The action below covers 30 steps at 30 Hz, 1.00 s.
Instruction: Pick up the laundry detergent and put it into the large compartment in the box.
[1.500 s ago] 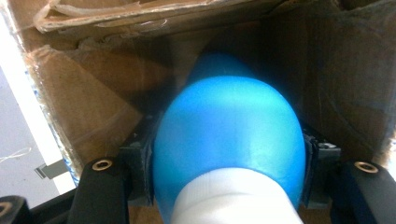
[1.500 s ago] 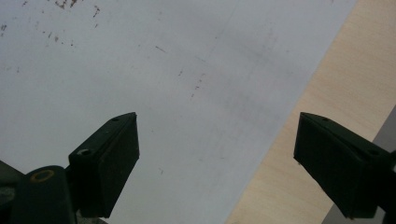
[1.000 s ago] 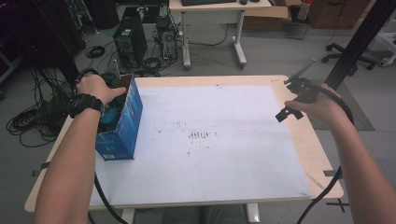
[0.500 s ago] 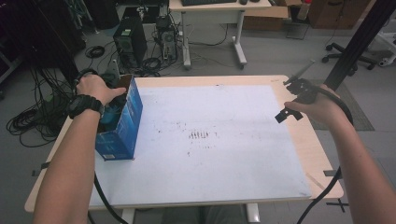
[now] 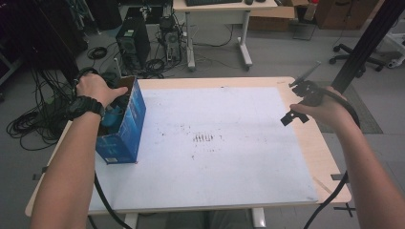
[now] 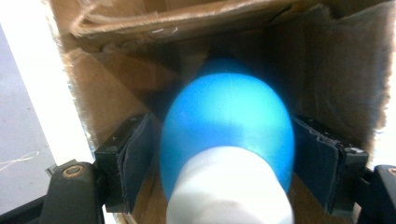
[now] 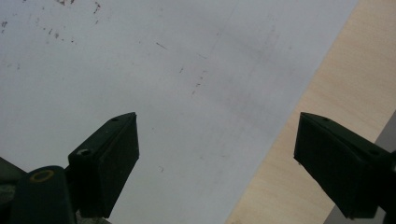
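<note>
The fingers (image 6: 122, 163) of my left gripper (image 6: 224, 177) stood half spread inside the blue cardboard box (image 5: 126, 125), one on each side of the blue and white bulb-shaped object (image 6: 227, 140). They had just been opening, and in the left gripper view I saw a sliver of gap between each pad and the blue shell, so I judged the object released rather than gripped. It sat low in the box, its rounded blue end pointing deeper in and its white base toward the camera, brown cardboard walls close on both sides. In the high view the box stood at the left edge of the counter (image 5: 329, 162), with my left hand (image 5: 95, 88) over its open top.

The middle of the frame held only the white mat (image 5: 215, 143) with a few dark scuff marks.

At the right of the high view my right gripper (image 5: 305, 98) hung above the mat's right border, idle. In its own view its fingers (image 7: 109, 154) were wide apart with nothing between them, mat and pale wood below.

I took this as the end of placing the object in the box. The next move, as I read it, called for lifting the left gripper straight up, keeping the fingers spread so they did not drag the object or catch the box flaps.
</note>
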Available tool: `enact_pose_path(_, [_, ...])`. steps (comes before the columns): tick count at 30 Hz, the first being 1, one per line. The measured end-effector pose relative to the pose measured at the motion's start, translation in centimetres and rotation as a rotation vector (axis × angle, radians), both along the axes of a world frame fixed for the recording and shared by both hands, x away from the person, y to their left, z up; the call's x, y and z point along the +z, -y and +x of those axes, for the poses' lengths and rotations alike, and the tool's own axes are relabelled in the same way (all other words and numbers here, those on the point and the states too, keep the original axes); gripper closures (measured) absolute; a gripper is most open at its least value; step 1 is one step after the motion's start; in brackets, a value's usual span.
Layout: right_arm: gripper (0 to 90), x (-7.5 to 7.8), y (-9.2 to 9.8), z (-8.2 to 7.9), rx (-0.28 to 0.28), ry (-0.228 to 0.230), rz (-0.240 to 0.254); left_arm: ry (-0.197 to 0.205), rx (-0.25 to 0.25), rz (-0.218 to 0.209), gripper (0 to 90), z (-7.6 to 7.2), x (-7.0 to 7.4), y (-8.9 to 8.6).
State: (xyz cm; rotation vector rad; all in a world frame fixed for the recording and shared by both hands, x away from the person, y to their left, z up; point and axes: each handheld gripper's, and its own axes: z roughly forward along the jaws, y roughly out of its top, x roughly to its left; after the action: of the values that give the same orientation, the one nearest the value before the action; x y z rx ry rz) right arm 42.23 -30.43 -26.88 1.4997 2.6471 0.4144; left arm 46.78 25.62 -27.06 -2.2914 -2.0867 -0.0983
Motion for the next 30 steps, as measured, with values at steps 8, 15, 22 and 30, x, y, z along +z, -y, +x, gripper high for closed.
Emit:
enact_pose_path(8, [13.9,0.1,0.0,0.0,0.000,0.001,0.001,0.010,0.002,0.006,22.6,0.0,0.9,0.1])
enact_pose_path(15, [13.9,0.1,0.0,0.0,0.000,0.002,0.004,0.027,0.001,-0.004,21.7,0.0,1.8,0.2])
enact_pose_path(22, [13.8,0.2,0.1,0.0,0.000,0.003,0.005,0.041,-0.004,-0.003,20.6,-0.2,2.6,0.5])
enact_pose_path(30, [13.8,0.4,0.2,-0.1,-0.003,0.007,0.011,0.051,0.002,-0.001,19.8,-0.2,3.6,0.5])
